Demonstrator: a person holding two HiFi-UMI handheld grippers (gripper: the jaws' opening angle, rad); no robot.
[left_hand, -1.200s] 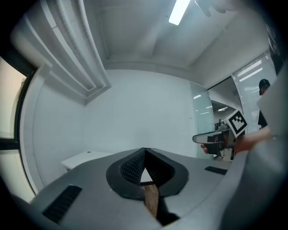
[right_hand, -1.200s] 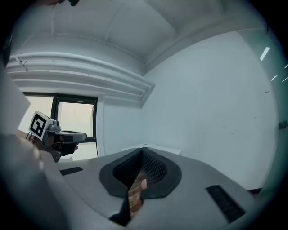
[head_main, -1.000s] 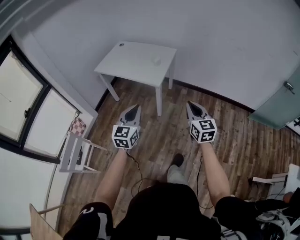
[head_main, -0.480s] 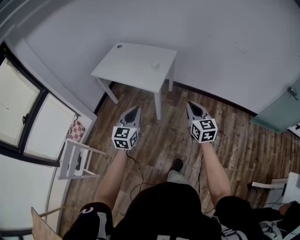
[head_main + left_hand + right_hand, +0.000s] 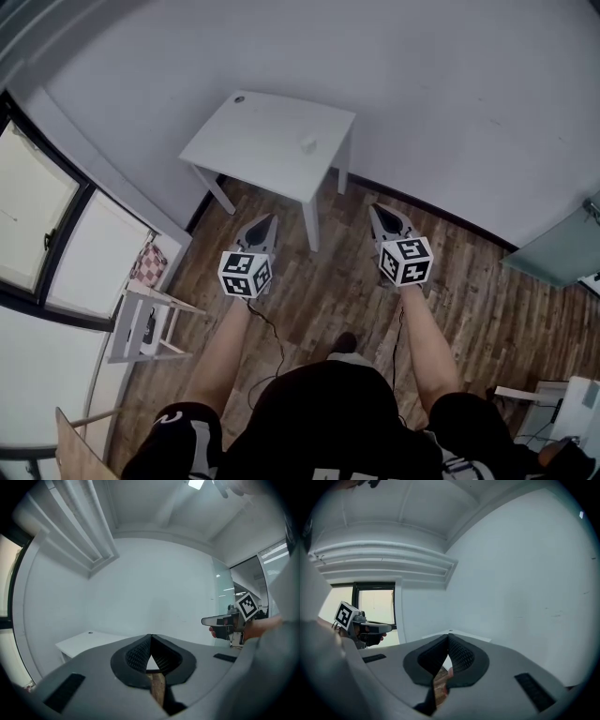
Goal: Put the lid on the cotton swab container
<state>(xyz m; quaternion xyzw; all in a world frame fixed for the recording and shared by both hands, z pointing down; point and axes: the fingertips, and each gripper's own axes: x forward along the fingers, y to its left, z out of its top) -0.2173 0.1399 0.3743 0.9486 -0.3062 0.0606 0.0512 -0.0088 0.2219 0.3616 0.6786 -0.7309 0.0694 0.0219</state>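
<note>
Left claw and right claw hang pinched together, empty, above the wood floor; a small container stands on the far surface.

Evenly bright, daylight through the window, a ceiling lamp glaring (fisheye-bent, dark-vignetted edges).

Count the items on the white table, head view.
2. A small dark round thing at the far left corner of the table, and a small white object near its right edge. Both are too small to identify; nothing seems hidden.
</note>
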